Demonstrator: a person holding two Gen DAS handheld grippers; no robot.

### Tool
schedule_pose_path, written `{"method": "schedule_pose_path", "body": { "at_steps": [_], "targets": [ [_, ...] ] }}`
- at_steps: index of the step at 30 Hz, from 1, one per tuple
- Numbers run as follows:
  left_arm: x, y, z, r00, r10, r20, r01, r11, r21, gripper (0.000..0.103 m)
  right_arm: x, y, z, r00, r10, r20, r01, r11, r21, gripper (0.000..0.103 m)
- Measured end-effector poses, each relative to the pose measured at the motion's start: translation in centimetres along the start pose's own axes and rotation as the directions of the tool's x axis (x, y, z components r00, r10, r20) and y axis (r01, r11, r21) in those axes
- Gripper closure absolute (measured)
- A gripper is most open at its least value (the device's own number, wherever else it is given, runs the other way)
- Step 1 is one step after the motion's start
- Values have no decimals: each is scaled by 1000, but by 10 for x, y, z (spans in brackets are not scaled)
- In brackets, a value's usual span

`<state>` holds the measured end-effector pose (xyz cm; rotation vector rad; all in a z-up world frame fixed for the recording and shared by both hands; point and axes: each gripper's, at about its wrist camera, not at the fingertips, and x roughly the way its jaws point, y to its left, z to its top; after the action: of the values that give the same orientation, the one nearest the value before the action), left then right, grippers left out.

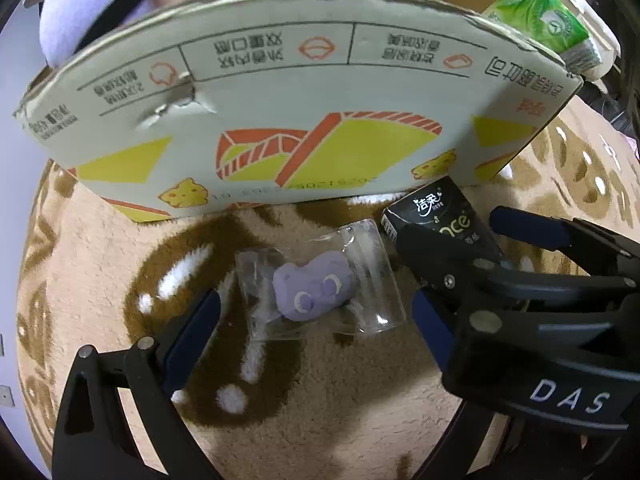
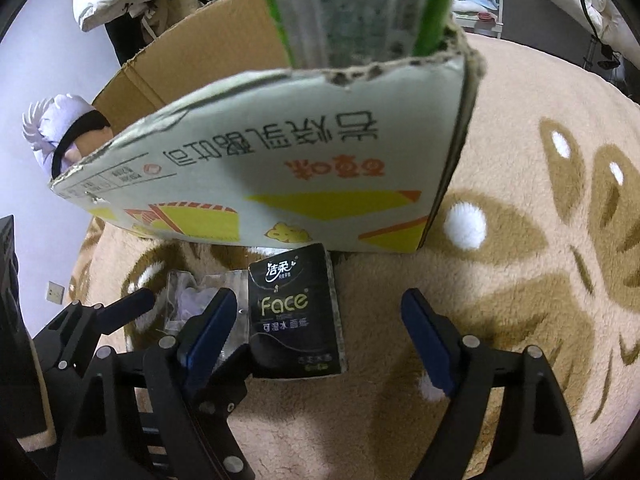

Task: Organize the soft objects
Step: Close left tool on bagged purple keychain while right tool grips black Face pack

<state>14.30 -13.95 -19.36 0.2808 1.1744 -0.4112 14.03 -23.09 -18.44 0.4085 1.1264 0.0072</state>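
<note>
While spread wide, left gripper (image 1: 316, 312) straddles bagged purple toy (image 1: 312, 292), carpet (image 1: 360, 400) beneath.

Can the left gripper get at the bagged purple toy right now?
Probably yes: the left gripper is open, straddling the bagged purple toy on the rug, nothing covering it; the right gripper crowds one side.

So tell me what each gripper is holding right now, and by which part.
Nothing is held. The left gripper is open around the bagged purple toy without pressing it; the right gripper is open over the black tissue pack.
</note>
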Motion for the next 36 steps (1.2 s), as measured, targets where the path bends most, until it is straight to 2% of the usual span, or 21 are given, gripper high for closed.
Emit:
{"method": "schedule_pose_path", "body": {
  "at_steps": [5, 9, 13, 22, 28, 32, 36],
  "targets": [
    [4, 1, 1, 999, -33, 9, 33, 999, -7, 7, 6, 7, 0, 1000, -11, -8, 11, 1000, -9, 14],
    [6, -5, 5, 1000, -23, 17, 23, 1000, -1, 7, 8, 8, 1, 999, -32, 3, 32, 999, -19, 24],
    [11, -9, 7, 1000, -12, -5, 12, 1000, -5, 7, 13, 12, 2, 999, -36, 2, 36, 999, -17, 25],
    [19, -11, 9, 1000, -11, -5, 11, 1000, -2, 7, 7, 6, 6, 999, -37, 0, 37, 999, -19, 25],
    [28, -3, 6, 1000, -1, -15, 1, 1000, -9, 21, 3, -1, 5, 999, -38, -2, 38, 999, -21, 26],
    [28, 2, 5, 1000, -8, -16, 8, 1000, -24, 24, 3, -1, 4, 999, -38, -7, 38, 999, -29, 32],
    [28, 3, 4, 1000, -1, -14, 1, 1000, -16, 25, 3, 0, 4, 999, -36, -9, 36, 999, -27, 32]
  ]
}}
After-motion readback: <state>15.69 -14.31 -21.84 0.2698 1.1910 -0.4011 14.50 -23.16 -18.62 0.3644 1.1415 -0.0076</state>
